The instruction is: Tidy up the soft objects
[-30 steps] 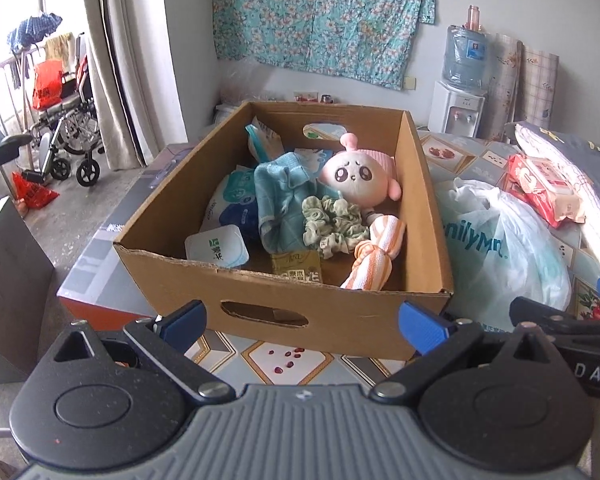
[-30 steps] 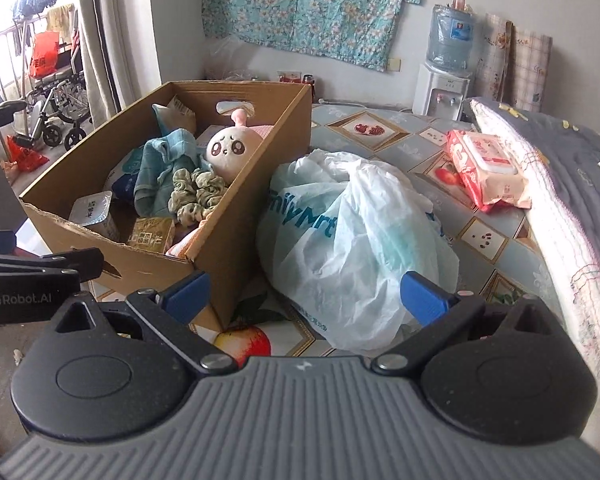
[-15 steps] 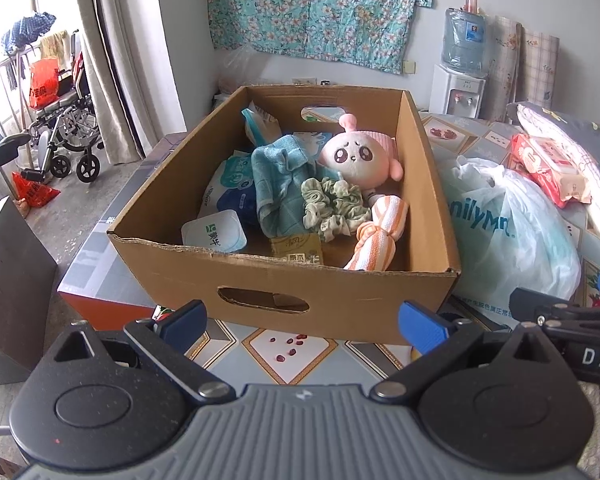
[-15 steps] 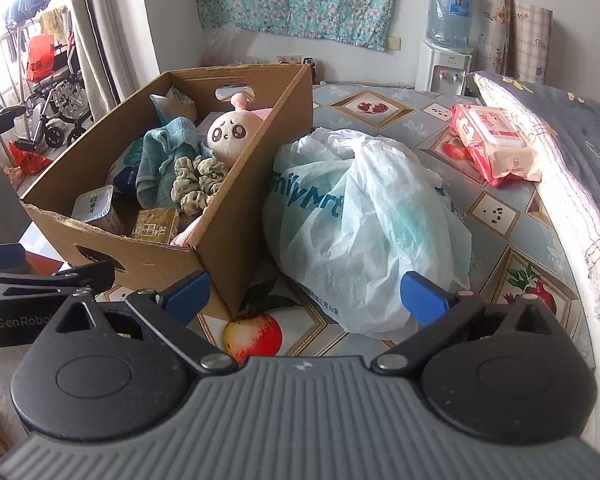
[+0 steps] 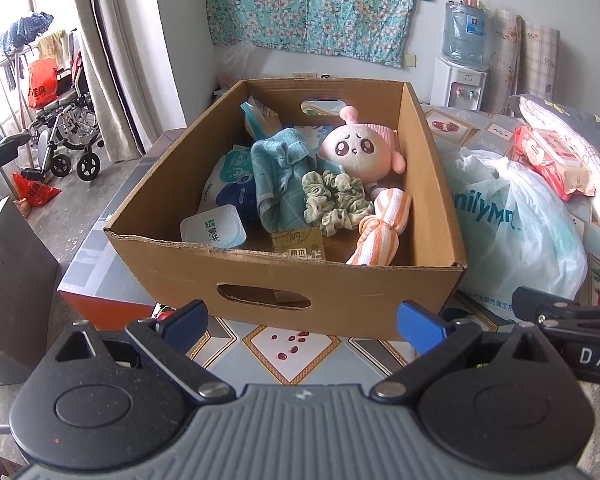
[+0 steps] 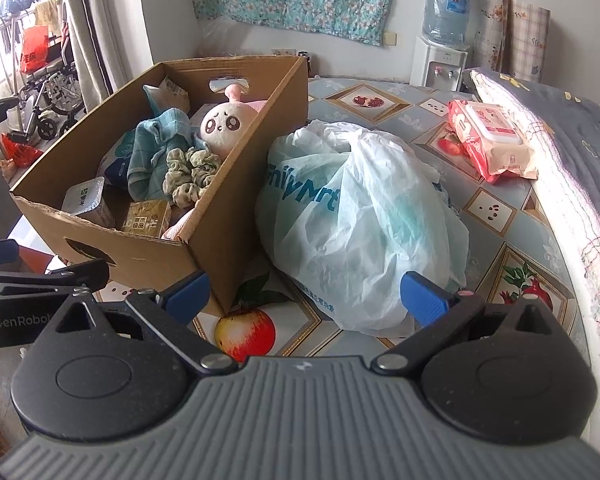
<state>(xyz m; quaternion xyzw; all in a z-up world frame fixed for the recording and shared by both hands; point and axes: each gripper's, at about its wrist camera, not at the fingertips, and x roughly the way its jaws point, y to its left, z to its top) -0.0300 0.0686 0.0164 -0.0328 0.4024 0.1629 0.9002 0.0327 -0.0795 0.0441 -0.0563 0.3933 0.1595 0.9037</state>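
Both of your grippers are spread wide and carry nothing: the left gripper [image 5: 302, 322] hangs just short of the near wall of the cardboard box [image 5: 436, 184], and the right gripper [image 6: 306, 294] sits off the box's near right corner, facing the white plastic bag [image 6: 364, 216]. Inside the box the soft things lie in a loose heap: a pink plush doll [image 5: 358, 148] toward the far right, a teal towel [image 5: 278, 174] draped in the middle, green scrunchies [image 5: 334, 200] touching its right edge, and an orange-striped cloth [image 5: 382, 228] against the right wall. Mixed among them are harder goods, a yogurt cup [image 5: 214, 232], a small carton [image 5: 298, 242] and blue-and-white packs [image 5: 230, 180] at the left. The bag rests on the patterned mat [image 6: 496, 210] just beside the box, and a pack of wipes [image 6: 490, 136] lies well apart near the quilt [image 6: 580, 152]. You could read this either way: soft items already gathered into the box, or a mixed box waiting to have its soft things pulled out, perhaps into the bag. I cannot tell what the bag holds, so how much is left stays unsettled.
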